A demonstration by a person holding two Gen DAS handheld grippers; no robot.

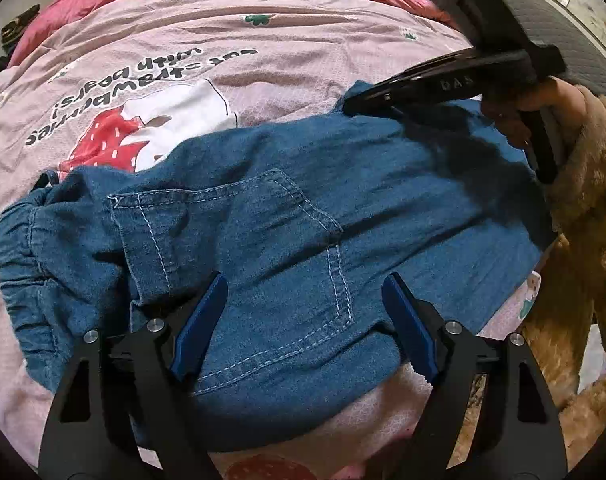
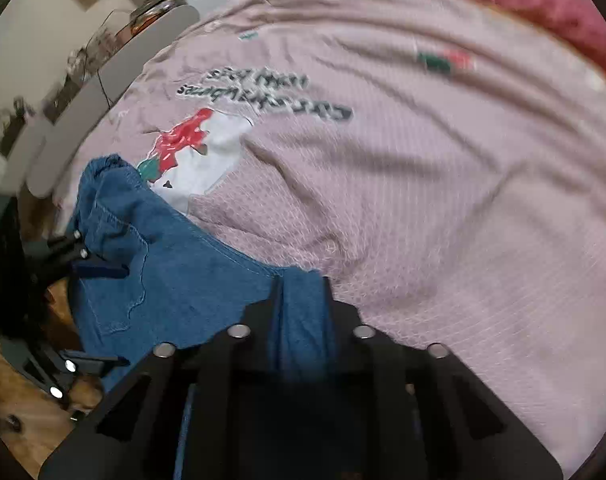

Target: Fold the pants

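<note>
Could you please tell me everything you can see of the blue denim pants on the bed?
The pants are blue denim with pale stitching, a patch pocket facing up and a gathered elastic waistband at one end. They lie crumpled across the pink printed bedcover. The right gripper is shut on a fold of the fabric at the other end; the left gripper is open above the pocket area, pressing on nothing.
</note>
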